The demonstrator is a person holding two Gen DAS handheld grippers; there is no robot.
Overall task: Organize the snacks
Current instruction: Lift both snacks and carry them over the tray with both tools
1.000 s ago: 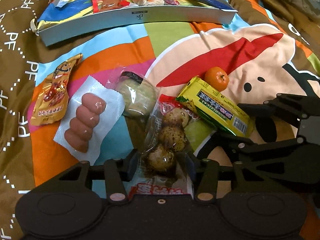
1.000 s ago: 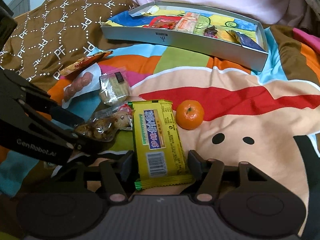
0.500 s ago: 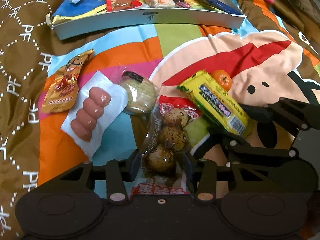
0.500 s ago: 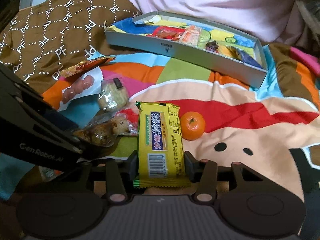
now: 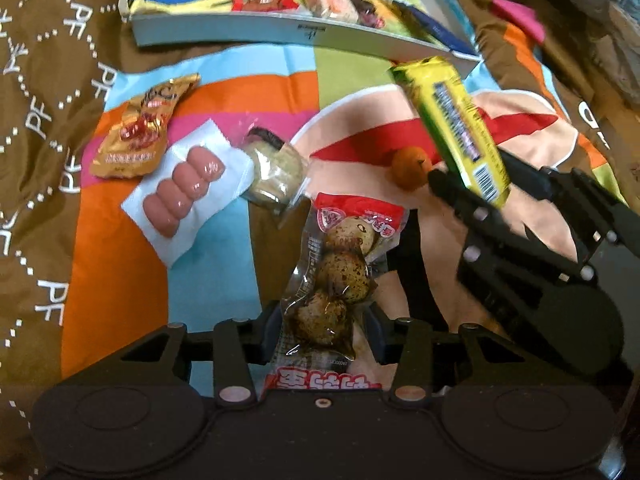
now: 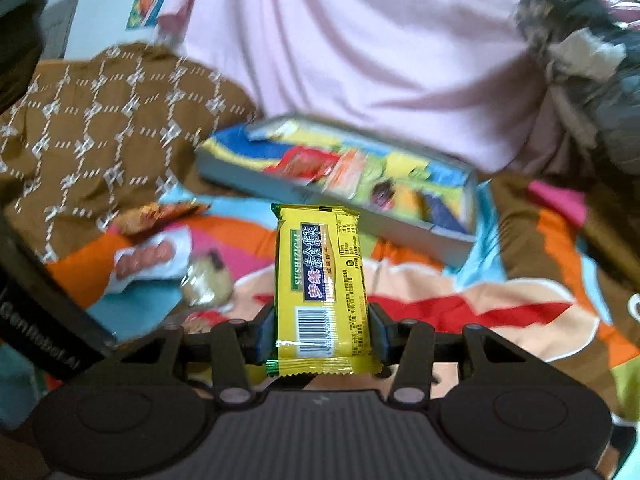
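My left gripper (image 5: 320,330) is shut on a clear pack of spotted quail eggs (image 5: 340,268) and holds it above the blanket. My right gripper (image 6: 322,334) is shut on a yellow snack bar (image 6: 320,280), lifted and pointing at the grey tray (image 6: 400,226). In the left wrist view the right gripper (image 5: 472,188) holds the yellow bar (image 5: 452,120) up at the right, below the tray (image 5: 280,30), which holds several snacks.
On the colourful blanket lie a sausage pack (image 5: 188,192), a gold snack bag (image 5: 138,132), a pale wrapped cake (image 5: 276,168) and a small orange (image 5: 410,168). A brown patterned cover (image 5: 36,80) lies at the left. Pink cloth (image 6: 360,60) hangs behind the tray.
My right gripper closed on the yellow bar and lifted it up toward the tray. My left gripper closed on the egg pack and raised it off the blanket.
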